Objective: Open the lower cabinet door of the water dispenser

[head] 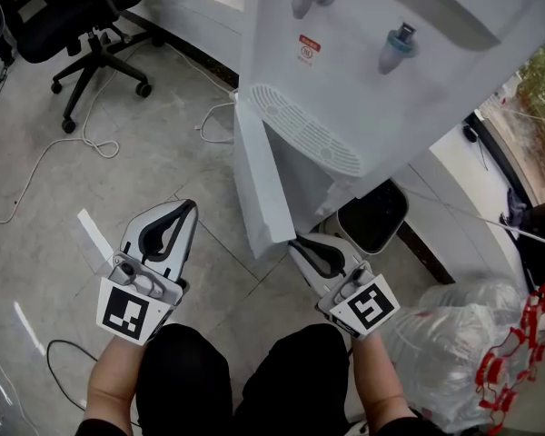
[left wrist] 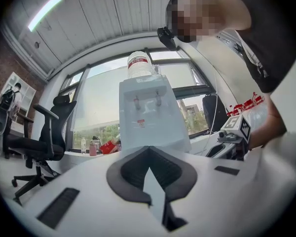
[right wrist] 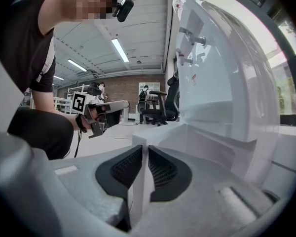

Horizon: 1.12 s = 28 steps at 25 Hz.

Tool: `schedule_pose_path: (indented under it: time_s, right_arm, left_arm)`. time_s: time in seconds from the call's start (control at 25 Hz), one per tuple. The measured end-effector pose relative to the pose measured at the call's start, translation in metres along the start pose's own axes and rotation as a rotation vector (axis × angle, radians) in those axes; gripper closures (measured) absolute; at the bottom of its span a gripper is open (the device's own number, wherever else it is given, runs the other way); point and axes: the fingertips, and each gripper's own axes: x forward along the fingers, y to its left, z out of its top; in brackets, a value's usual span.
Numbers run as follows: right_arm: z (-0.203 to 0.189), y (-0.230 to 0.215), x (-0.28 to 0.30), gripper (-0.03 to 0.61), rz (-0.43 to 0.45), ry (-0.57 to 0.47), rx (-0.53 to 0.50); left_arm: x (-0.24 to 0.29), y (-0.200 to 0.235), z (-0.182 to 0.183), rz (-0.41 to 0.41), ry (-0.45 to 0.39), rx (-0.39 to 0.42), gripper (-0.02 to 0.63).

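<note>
Idleness marks the left gripper [head: 187, 209], which hangs over the floor [head: 54, 252] with its jaws together on nothing, probably to stay clear of the door's swing. To its right the lower cabinet door [head: 254, 166] stands partly open from the water dispenser [head: 381, 71]. Its free edge is pinched between the nearly closed jaws of the right gripper [head: 302, 243], a hold that likely serves to pull it wider.
</note>
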Motion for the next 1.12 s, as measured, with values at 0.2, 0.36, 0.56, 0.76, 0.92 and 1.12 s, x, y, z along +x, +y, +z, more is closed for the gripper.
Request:
schedule_pose_path:
  time_s: [0.2,0.36,0.56,0.76,0.92,1.12]
  right_arm:
    - [0.006,0.016,0.016,0.537,0.062,-0.025,-0.016]
    - [0.011,0.029,0.027,0.538,0.100,-0.041,-0.041]
    - [0.022,0.041,0.043,0.541,0.127,-0.083,-0.068]
    - [-0.015,0.051,0.046,0.541,0.206,0.190,-0.169]
    - [-0.014,0.059,0.058,0.541,0.236,0.202,-0.188]
    - [-0.013,0.064,0.069,0.541,0.260,0.197,-0.201]
  left_arm:
    - [-0.007,0.007,0.000,0.017,0.000,-0.002,0.604]
    - [-0.011,0.010,0.000,0.028,-0.001,-0.004,0.604]
    - [-0.015,0.015,-0.001,0.037,-0.004,-0.012,0.604]
    - [-0.021,0.025,-0.001,0.062,-0.009,-0.021,0.604]
    - [-0.027,0.032,-0.001,0.078,-0.004,-0.018,0.604]
    - [-0.038,0.039,-0.001,0.100,-0.001,-0.017,0.604]
